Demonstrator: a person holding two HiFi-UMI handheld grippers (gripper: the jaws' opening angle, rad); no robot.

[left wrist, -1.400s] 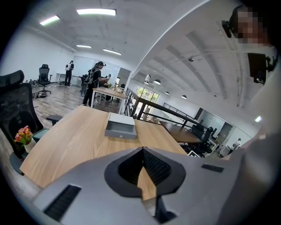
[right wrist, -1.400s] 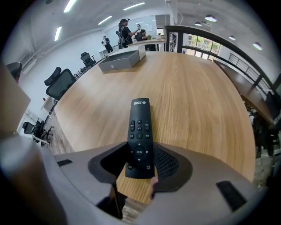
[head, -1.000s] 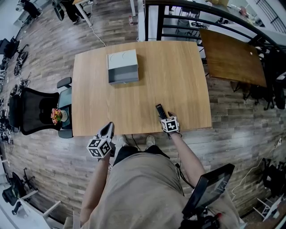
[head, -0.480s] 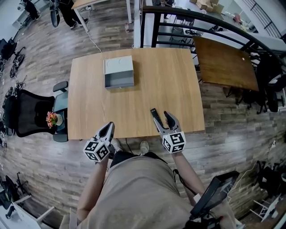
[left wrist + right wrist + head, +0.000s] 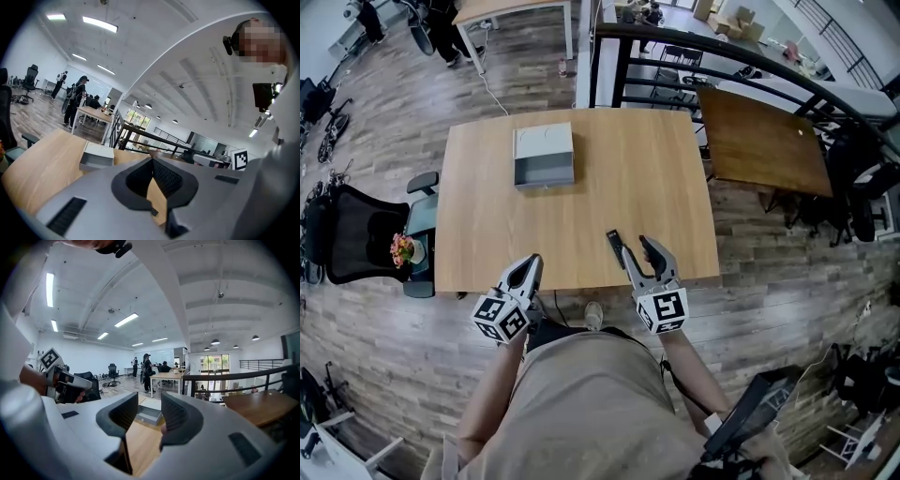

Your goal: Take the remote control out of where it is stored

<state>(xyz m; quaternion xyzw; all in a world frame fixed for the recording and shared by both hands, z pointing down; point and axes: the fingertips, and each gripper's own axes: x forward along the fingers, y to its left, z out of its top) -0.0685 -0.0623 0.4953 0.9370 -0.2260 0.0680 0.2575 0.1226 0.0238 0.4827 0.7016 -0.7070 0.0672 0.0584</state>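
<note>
The right gripper [image 5: 149,397] has its jaws partly apart and closing, with only bare wooden table [image 5: 581,202] between them. The black remote control [image 5: 612,244] lies on the table just outside its left jaw. The left gripper [image 5: 152,162] is closed and empty, off the table's near edge. A grey drawer box [image 5: 544,155] sits well beyond.

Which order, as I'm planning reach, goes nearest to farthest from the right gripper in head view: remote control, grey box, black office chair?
Right gripper, jaws closing on nothing:
1. Remote control, just left of it.
2. Grey box, table's far left.
3. Black office chair, off the table's left.
</note>
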